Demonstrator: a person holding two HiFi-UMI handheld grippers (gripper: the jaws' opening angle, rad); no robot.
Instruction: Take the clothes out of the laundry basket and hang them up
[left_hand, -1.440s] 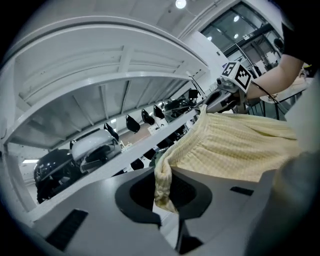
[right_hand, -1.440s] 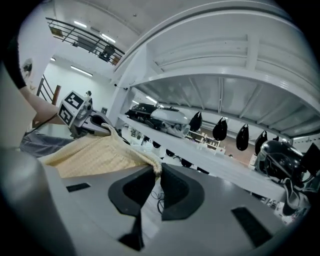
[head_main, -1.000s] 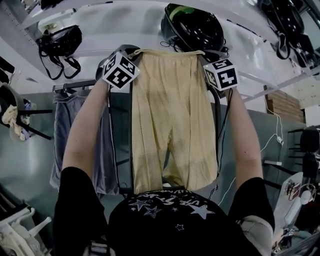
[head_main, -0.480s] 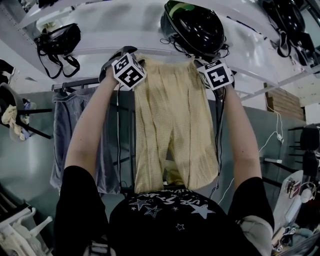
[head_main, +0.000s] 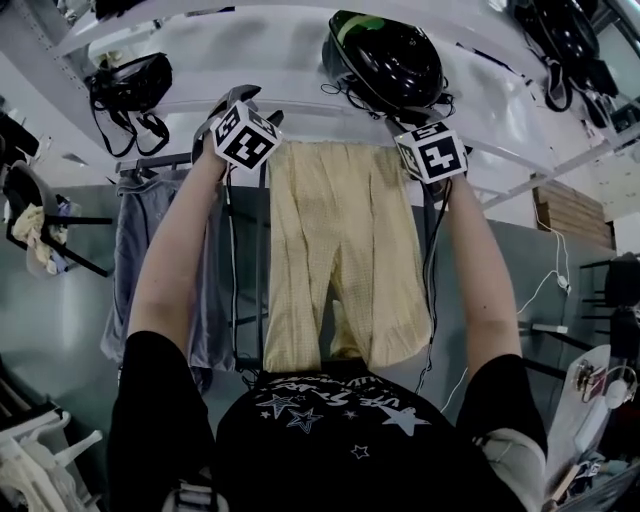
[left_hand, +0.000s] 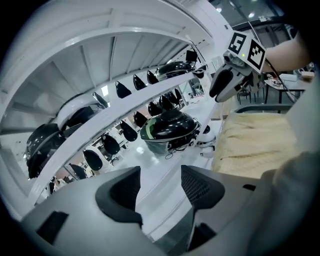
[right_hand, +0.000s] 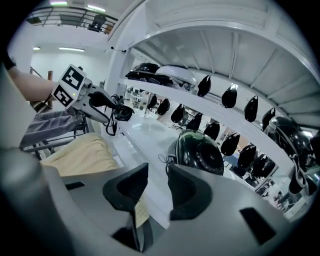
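Up at the clothes rail, the left hand-held gripper (left_hand: 160, 186) has just been opening its jaws. They stand well apart, with only white shelf showing between them. The right hand-held gripper (right_hand: 157, 189) has also just been opening, and its jaws are apart by a narrower gap. A corner of yellow cloth shows low in that gap beside the left finger, with no pad pressing on it.

Between the two grippers, the pale yellow textured fabric trousers (head_main: 340, 250) hang by the waist over the dark metal rail (head_main: 150, 165), legs down. Left of them, a grey garment (head_main: 150, 260) hangs on the same rail. Farther off, the white shelf (head_main: 250, 50) carries a glossy black helmet (head_main: 385, 60) right of centre and a black strapped bag (head_main: 130, 85) at the left.
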